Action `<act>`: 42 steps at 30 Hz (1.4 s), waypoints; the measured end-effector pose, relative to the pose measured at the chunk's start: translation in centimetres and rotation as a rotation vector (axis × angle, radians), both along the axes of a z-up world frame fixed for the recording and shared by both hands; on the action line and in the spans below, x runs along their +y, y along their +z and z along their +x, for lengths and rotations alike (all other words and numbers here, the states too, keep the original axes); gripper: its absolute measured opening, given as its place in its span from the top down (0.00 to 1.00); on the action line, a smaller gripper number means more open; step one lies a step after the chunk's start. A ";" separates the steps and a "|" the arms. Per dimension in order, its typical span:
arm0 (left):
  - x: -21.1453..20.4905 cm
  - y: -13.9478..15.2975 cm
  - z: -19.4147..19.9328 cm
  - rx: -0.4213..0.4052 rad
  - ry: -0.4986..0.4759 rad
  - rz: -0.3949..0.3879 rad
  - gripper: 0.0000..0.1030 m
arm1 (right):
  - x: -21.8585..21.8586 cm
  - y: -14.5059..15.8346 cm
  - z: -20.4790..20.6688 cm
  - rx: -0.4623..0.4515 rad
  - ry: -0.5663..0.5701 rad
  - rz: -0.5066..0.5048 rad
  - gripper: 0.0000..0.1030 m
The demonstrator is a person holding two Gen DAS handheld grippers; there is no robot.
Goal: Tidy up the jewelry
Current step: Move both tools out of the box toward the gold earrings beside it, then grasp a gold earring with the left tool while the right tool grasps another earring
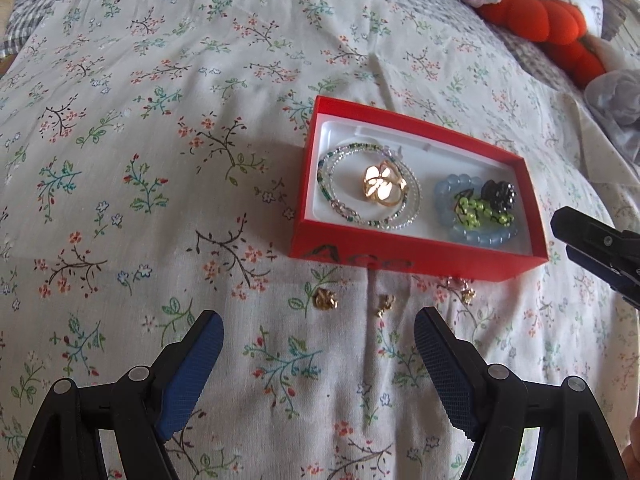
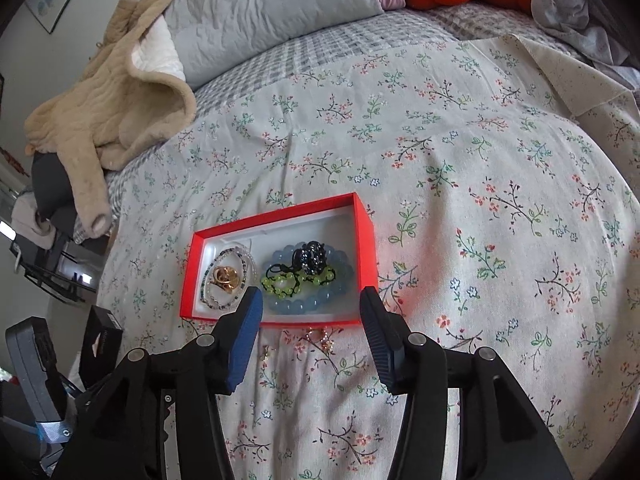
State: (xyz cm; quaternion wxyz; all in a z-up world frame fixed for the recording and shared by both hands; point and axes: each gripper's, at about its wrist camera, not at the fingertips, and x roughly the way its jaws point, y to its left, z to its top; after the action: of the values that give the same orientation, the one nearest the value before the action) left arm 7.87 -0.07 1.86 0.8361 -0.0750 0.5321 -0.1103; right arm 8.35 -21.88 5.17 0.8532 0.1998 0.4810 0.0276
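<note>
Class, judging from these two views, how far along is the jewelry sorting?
Done: bracelets and a gold flower piece lie in the red box. In hand: nothing; left tongs and right tongs are empty. Left: three small gold pieces on the bedspread.

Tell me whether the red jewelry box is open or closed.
Open: the red box has no lid on, so its white lining, the blue bead bracelet and the gold piece show.

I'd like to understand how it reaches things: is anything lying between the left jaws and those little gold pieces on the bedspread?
Nothing visible does. The gold pieces lie on bare bedspread just beyond the open left gripper, in front of the red box.
</note>
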 end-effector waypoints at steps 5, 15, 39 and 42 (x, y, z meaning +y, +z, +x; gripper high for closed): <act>0.1 -0.1 -0.8 0.004 -0.009 0.034 0.20 | -0.2 -0.3 -1.3 0.059 -0.028 -0.034 0.46; 1.3 -2.6 -0.8 0.096 0.013 0.058 0.19 | -0.3 -2.3 -2.9 0.192 -0.045 -0.080 0.41; -0.5 -5.2 3.6 0.093 0.050 -0.109 0.81 | -1.8 -5.6 -1.0 0.285 -0.041 -0.118 0.40; -0.7 -5.4 4.1 0.093 0.047 -0.105 0.86 | -1.8 -5.9 -0.7 0.290 -0.040 -0.123 0.40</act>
State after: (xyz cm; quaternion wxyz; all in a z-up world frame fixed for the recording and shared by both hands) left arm 11.97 -0.76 -3.51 0.8076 -0.1364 0.5621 -0.1150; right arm 7.61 -23.64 -0.69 0.7859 0.1587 0.5957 -0.0480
